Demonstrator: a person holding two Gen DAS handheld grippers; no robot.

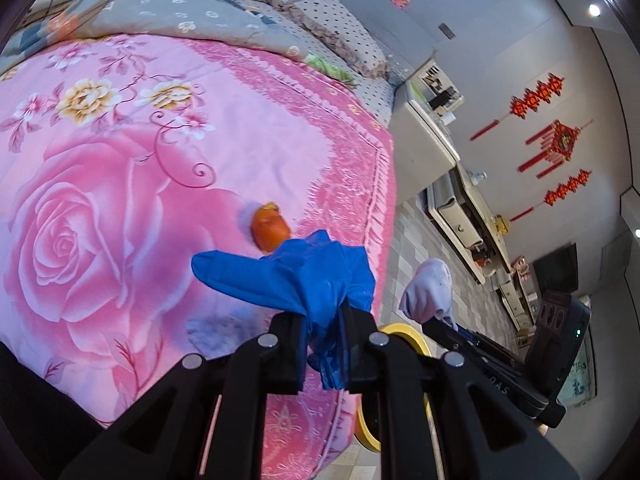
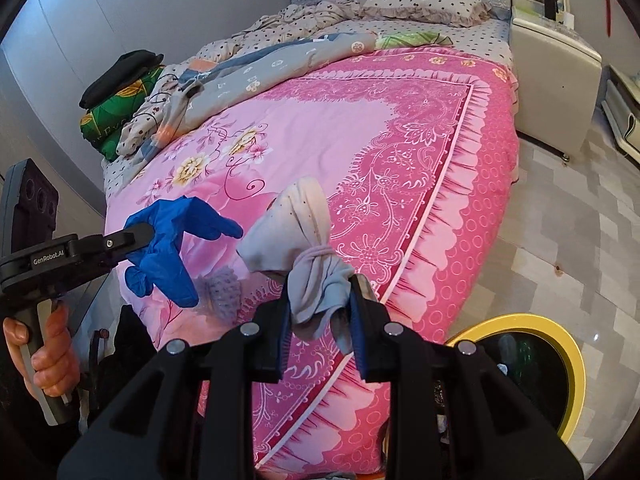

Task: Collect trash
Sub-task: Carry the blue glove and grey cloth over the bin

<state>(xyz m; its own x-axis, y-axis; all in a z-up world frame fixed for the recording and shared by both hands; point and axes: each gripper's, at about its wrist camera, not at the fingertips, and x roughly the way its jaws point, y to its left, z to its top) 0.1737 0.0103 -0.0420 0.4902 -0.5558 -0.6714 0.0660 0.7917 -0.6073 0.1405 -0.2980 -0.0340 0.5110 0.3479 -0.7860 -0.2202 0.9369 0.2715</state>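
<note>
A crumpled blue glove (image 1: 312,280) hangs from my left gripper (image 1: 324,344), whose pads are shut on its cuff above the pink bedspread. In the right wrist view the same glove (image 2: 176,240) dangles from the left gripper (image 2: 146,236) at the left. My right gripper (image 2: 320,320) is shut on a knotted grey-white cloth (image 2: 304,232), held over the bed's near corner. That cloth (image 1: 430,292) and the right gripper (image 1: 440,326) also show beyond the bed edge. An orange scrap (image 1: 270,226) lies on the bedspread. A yellow-rimmed bin (image 2: 516,318) stands on the floor beside the bed.
A lilac mesh piece (image 2: 222,292) lies on the bedspread (image 2: 360,128) below the glove. Rumpled quilts and pillows (image 2: 424,0) fill the far end. A white cabinet (image 2: 556,80) stands by the bed. A person's hand (image 2: 48,360) grips the left handle. Grey tiled floor (image 2: 580,220) runs alongside.
</note>
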